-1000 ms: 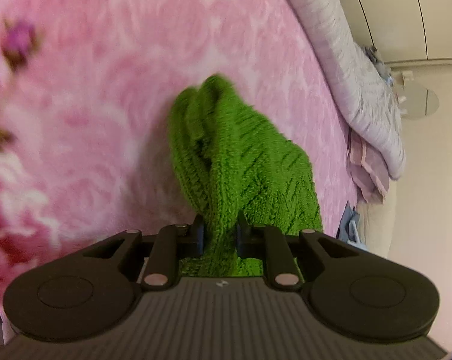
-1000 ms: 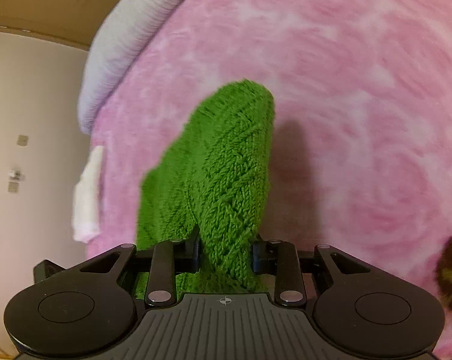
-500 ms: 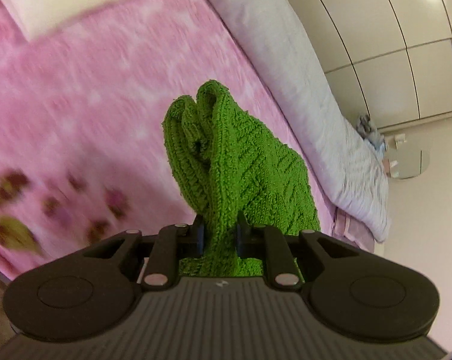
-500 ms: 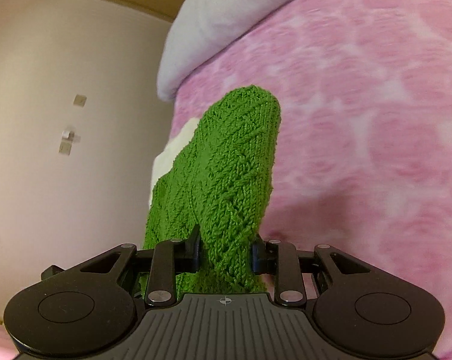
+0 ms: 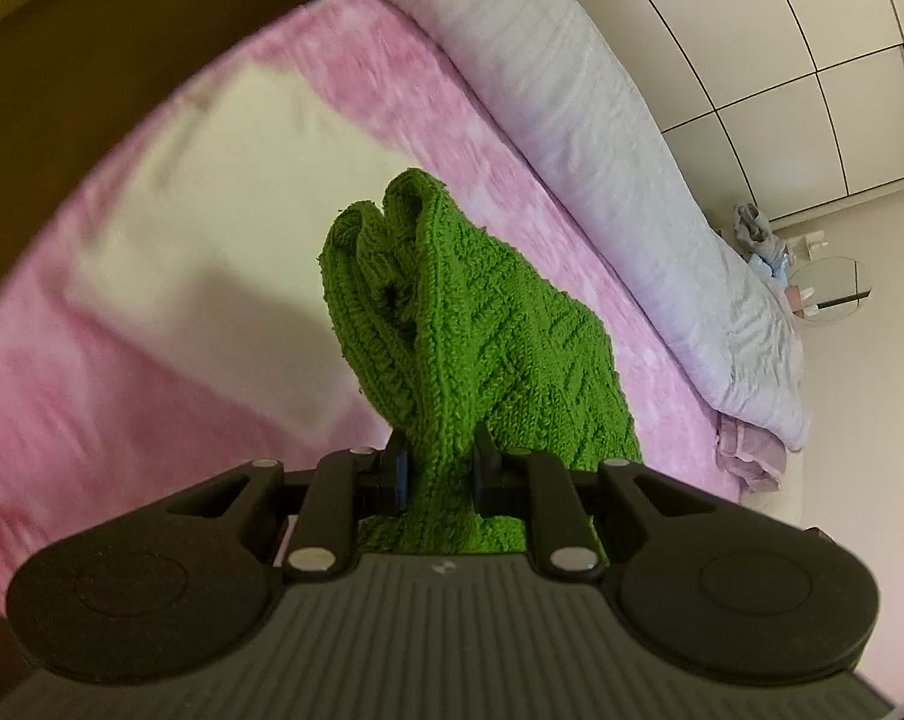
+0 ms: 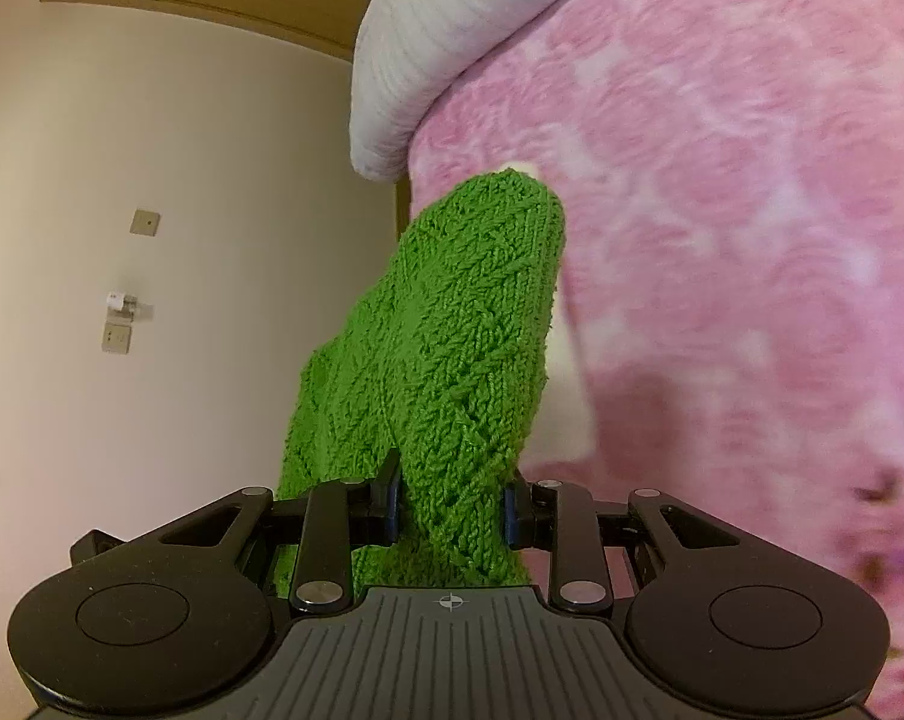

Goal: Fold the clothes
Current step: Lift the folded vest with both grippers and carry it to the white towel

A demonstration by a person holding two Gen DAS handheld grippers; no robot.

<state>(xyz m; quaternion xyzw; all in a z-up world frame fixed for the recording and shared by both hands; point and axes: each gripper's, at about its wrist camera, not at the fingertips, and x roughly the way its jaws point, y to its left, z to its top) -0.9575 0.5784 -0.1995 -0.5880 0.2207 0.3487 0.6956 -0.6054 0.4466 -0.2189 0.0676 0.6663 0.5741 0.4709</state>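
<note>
A bright green knitted garment (image 5: pixel 463 324) is bunched up between the jaws of my left gripper (image 5: pixel 438 465), which is shut on it; the knit stands up in front of the camera and drapes off to the right. My right gripper (image 6: pixel 452 501) is shut on another thick fold of the same green knit (image 6: pixel 452 324), which rises between its pads and hangs down to the left. Both grips hold the garment lifted over the pink flowered bedspread (image 5: pixel 92 396). A cream folded cloth (image 5: pixel 212 192) lies on the bedspread beyond the left gripper.
A long grey-white rolled duvet (image 5: pixel 601 138) runs along the bed's far side, also seen as a duvet end (image 6: pixel 440 30). Pale wardrobe doors (image 5: pixel 811 78) and a round side table (image 5: pixel 829 291) stand beyond. A cream wall with switches (image 6: pixel 119 336) lies left of the bed.
Both grippers have swept across the bed with the green knit still held. The cream cloth and the bed's edge have come into the left view; the wall now fills the right view's left half.
</note>
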